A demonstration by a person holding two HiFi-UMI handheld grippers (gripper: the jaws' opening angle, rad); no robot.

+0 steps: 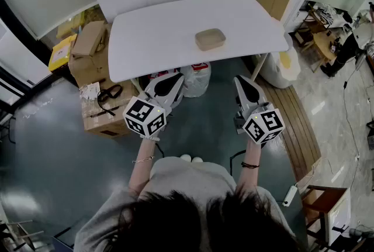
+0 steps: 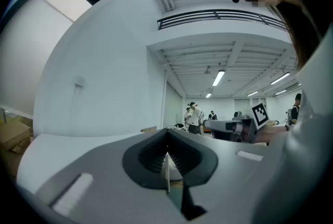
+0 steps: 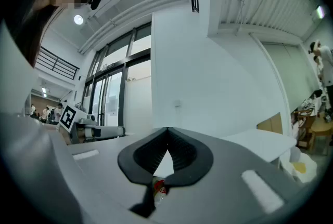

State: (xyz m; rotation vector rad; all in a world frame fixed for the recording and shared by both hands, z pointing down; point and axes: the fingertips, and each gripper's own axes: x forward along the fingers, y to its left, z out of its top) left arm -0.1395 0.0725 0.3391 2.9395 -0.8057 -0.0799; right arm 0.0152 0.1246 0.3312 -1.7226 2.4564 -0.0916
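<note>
The left gripper and the right gripper are held side by side at the centre of the head view, just below the near edge of a white table. In the left gripper view the jaws of the left gripper are seen pressed together at their tips, with nothing clamped between them. In the right gripper view the right gripper is likewise seen closed on nothing. White bags with red print are found between the two grippers, under the table's edge and nearest to the jaw tips; no contact with them can be made out. A tan container is set alone on the table, right of its middle and well apart from both grippers. Cardboard boxes are stacked at the left of the frame.
</note>
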